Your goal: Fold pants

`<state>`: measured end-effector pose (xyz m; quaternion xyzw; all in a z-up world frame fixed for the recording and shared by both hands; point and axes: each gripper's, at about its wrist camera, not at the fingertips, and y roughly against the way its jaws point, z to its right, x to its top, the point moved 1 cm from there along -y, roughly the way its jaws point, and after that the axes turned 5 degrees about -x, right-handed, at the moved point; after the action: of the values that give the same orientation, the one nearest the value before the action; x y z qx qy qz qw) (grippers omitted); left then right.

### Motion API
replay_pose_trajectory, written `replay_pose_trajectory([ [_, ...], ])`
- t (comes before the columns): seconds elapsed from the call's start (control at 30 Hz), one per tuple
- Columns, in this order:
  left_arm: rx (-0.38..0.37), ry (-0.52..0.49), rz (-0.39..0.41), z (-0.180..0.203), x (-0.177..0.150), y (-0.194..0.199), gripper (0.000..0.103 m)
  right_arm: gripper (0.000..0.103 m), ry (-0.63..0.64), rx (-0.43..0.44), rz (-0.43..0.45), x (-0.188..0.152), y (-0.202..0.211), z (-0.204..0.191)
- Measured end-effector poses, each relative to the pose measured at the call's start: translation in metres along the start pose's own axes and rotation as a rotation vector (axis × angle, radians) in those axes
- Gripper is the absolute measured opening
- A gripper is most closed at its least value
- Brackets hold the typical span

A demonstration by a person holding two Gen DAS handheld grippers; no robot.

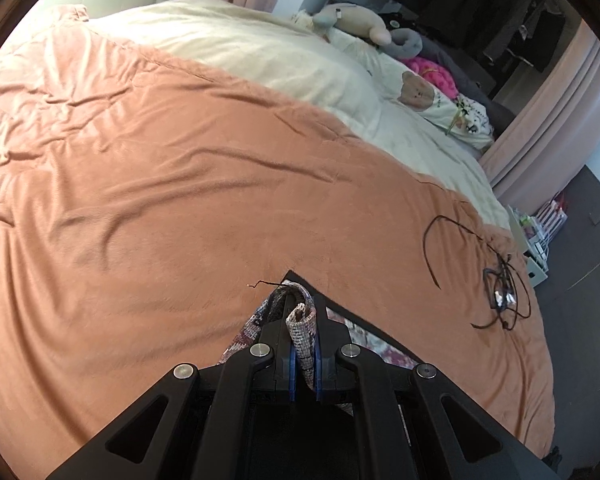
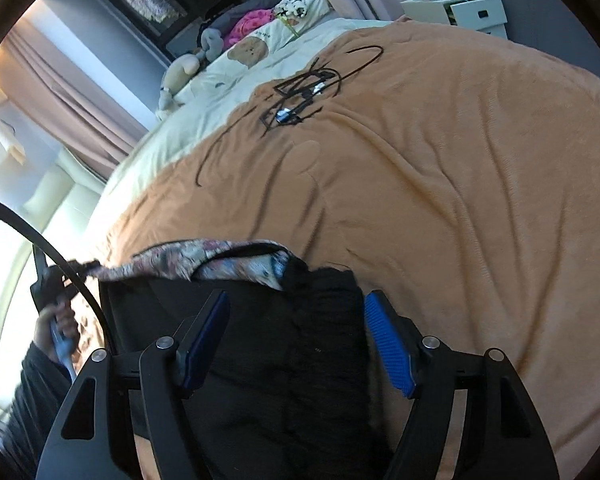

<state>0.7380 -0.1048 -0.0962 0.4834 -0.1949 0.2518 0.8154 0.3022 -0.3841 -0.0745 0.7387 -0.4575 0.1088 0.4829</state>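
In the left wrist view, we are clamping our left gripper tight on a bunched fold of the patterned pants, the cloth sticking up between the 2 blue pads while the rest is trailing down beside the fingers onto the orange blanket. In the right wrist view, our right gripper is standing wide apart, its pads pressing nothing, and the pants' black part is lying between the 2 fingers.

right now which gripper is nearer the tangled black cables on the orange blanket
Right. The right gripper faces the tangled black cables across bare orange blanket; the left gripper sits further along the pants, away from them.
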Motion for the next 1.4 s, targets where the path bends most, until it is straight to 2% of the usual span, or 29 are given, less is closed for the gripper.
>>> replay_pose_trajectory([
  [0.07,0.009,-0.006,-0.016,0.001,0.002,-0.011,0.007,0.069,0.013,-0.022,-0.002,-0.002,0.004,0.000],
  [0.1,0.028,-0.014,-0.033,0.002,0.003,-0.018,0.014,0.069,0.016,-0.028,-0.005,-0.003,0.006,-0.001],
  [0.13,0.051,-0.025,-0.043,0.003,0.003,-0.022,0.030,0.069,0.018,-0.029,-0.009,-0.003,0.008,-0.001],
  [0.17,0.055,-0.031,-0.045,0.003,0.002,-0.022,0.042,0.069,0.020,-0.028,-0.013,-0.004,0.010,-0.001],
  [0.2,0.050,-0.035,-0.041,0.003,0.001,-0.021,0.064,0.069,0.022,-0.029,-0.016,-0.006,0.013,-0.001],
  [0.23,0.046,-0.038,-0.026,0.002,-0.001,-0.016,0.077,0.069,0.028,-0.034,-0.018,-0.008,0.016,-0.002],
  [0.27,0.048,-0.042,-0.012,0.001,-0.002,-0.013,0.080,0.069,0.036,-0.042,-0.019,-0.010,0.018,-0.003],
  [0.6,0.069,-0.077,-0.045,-0.024,-0.027,0.041,0.081,0.069,0.031,-0.048,-0.068,-0.016,0.024,0.005],
  [0.77,0.071,-0.074,-0.051,-0.037,-0.042,0.080,0.081,0.074,0.030,-0.037,-0.075,-0.022,0.039,0.006],
  [0.97,0.067,-0.059,-0.064,-0.046,-0.064,0.120,0.081,0.075,0.025,-0.025,-0.083,-0.032,0.058,0.004],
  [1.17,0.059,-0.007,-0.076,-0.059,-0.093,0.149,0.081,0.075,0.015,-0.031,-0.081,-0.044,0.076,0.000],
  [1.4,0.003,0.069,-0.083,-0.072,-0.126,0.174,0.081,0.075,-0.010,0.005,-0.087,-0.055,0.092,-0.001],
])
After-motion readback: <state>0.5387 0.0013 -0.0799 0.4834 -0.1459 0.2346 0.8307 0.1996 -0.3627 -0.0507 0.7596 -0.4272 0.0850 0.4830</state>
